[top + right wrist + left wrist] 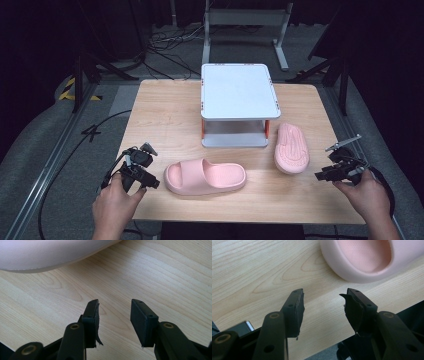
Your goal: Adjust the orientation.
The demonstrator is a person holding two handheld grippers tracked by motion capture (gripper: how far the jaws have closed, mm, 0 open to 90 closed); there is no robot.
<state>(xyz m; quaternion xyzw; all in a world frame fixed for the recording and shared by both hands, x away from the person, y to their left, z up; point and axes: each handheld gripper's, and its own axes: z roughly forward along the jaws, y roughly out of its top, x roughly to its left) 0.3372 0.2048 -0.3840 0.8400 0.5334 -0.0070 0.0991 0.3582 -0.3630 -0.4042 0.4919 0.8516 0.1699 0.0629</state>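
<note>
Two pink slide sandals lie on the wooden table point(165, 115). One sandal point(205, 177) rests upright near the front centre, its heel end point(362, 260) just ahead of my left gripper point(324, 302). The other sandal point(291, 148) lies sole-up to the right of the white shelf; its edge point(50, 255) fills the top of the right gripper view. My left gripper point(145, 167) hovers open a little left of the upright sandal. At the table's right edge my right gripper point(327, 167), also point(114, 307), is open and holds nothing.
A white two-level shelf point(238, 92) with orange posts stands at the table's back centre. Dark stands, metal frames and cables surround the table on the floor. Bare wood stretches along the left side and front edge.
</note>
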